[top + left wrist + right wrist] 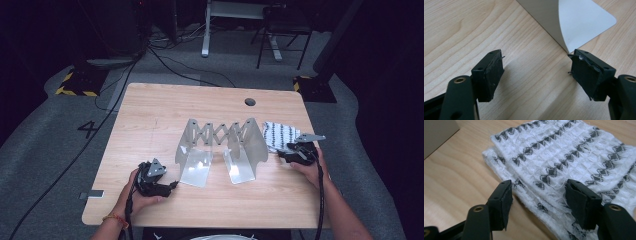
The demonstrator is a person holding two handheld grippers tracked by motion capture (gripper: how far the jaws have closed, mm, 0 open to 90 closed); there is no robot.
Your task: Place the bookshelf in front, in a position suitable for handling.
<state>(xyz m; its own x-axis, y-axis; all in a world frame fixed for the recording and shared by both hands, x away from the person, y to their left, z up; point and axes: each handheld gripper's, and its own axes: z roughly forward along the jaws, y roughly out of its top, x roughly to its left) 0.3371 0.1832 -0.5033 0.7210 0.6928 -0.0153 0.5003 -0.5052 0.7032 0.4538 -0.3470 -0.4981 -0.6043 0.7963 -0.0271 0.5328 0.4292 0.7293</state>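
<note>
A folded white cloth (279, 134) with a dark zigzag pattern lies on the wooden table to the right of a grey metal folding rack (220, 150). My right gripper (295, 154) hovers at the cloth's near edge. In the right gripper view its jaws stand open over the folded cloth (564, 162), the left jaw at the edge and the right jaw above the fabric; the pads do not press on it. My left gripper (159, 181) rests near the table's front left, just beside the rack's left plate (571, 22). It is open over bare wood (536, 82).
The rack has two curved plates joined by a scissor lattice (220, 132) and stands in the table's middle. A round cable hole (250, 102) is at the far edge. Cables and furniture legs lie on the floor beyond the table.
</note>
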